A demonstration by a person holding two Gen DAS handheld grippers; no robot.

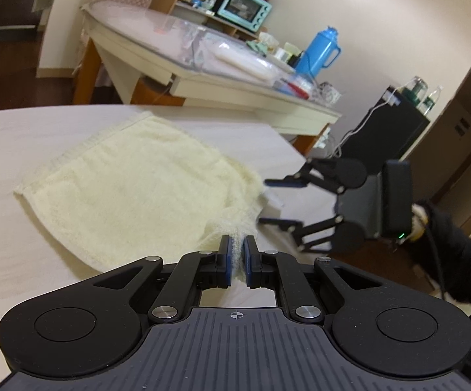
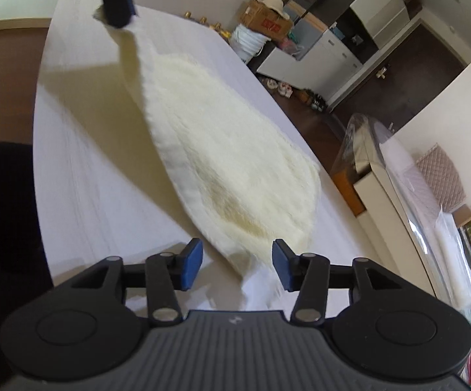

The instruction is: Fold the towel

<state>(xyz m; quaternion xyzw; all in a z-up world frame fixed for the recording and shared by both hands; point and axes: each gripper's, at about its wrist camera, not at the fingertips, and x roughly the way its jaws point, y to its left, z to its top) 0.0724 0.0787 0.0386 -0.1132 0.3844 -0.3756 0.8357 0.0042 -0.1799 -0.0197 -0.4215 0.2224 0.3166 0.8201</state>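
A cream towel [image 1: 131,182] lies on the pale table [image 1: 14,137]. My left gripper [image 1: 238,254] is shut on the towel's near corner and lifts that edge a little. In the left wrist view my right gripper [image 1: 264,200] is open at the towel's right edge. In the right wrist view the towel [image 2: 229,150] stretches away from my open right gripper [image 2: 237,262], whose blue pads [image 2: 191,259] straddle the towel's near corner without closing on it. The left gripper [image 2: 115,3] shows at the far end, holding the raised corner.
A second table [image 1: 203,75] with a blue flask [image 1: 320,52], a teal oven [image 1: 245,8] and clutter stands behind. A black box [image 1: 388,130] sits at the right. White cabinets [image 2: 320,62] and cardboard boxes [image 2: 264,21] lie beyond the table's far edge.
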